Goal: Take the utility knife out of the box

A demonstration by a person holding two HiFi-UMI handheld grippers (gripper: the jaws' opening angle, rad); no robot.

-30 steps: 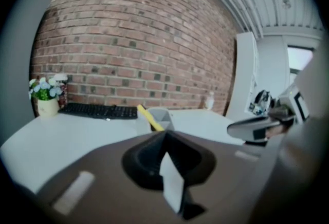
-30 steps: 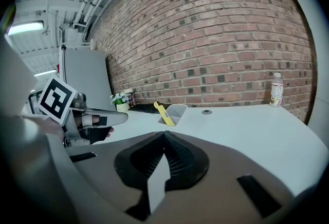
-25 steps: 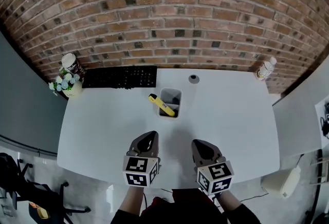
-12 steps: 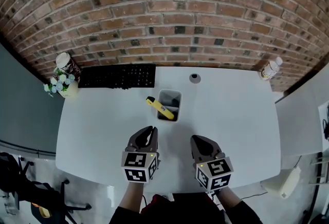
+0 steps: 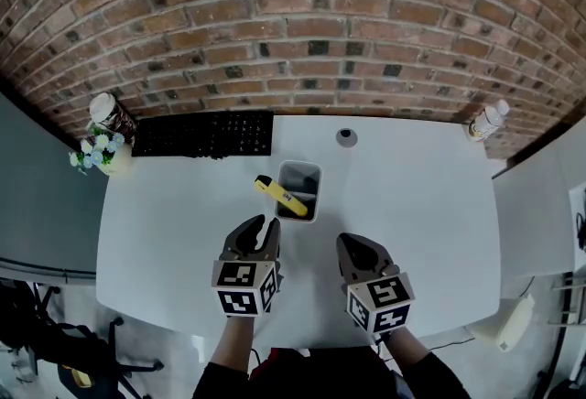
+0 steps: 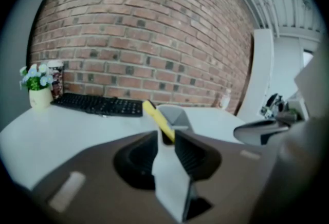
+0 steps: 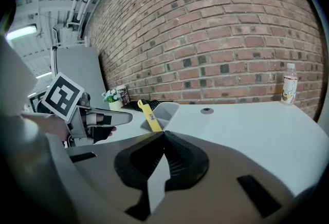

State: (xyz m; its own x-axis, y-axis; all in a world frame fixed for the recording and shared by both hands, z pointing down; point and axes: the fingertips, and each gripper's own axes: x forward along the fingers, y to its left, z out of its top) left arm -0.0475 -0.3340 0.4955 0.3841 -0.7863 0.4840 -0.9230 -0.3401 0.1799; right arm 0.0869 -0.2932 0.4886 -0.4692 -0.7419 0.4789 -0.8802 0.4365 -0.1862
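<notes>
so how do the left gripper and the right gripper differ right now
The left gripper has its jaws apart and opening, nothing between them; the right gripper has its jaws meeting at the tips. The left gripper lines up with the yellow utility knife leaning out of the small grey box; the right gripper sits right of that box. Both are empty, above the white table.

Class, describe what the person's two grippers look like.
The left gripper and right gripper each have grey tongs with dark ribbed pads and a white cube bearing black square markers. Sleeves look dark. The left tongs are opening, with nothing between them.
</notes>
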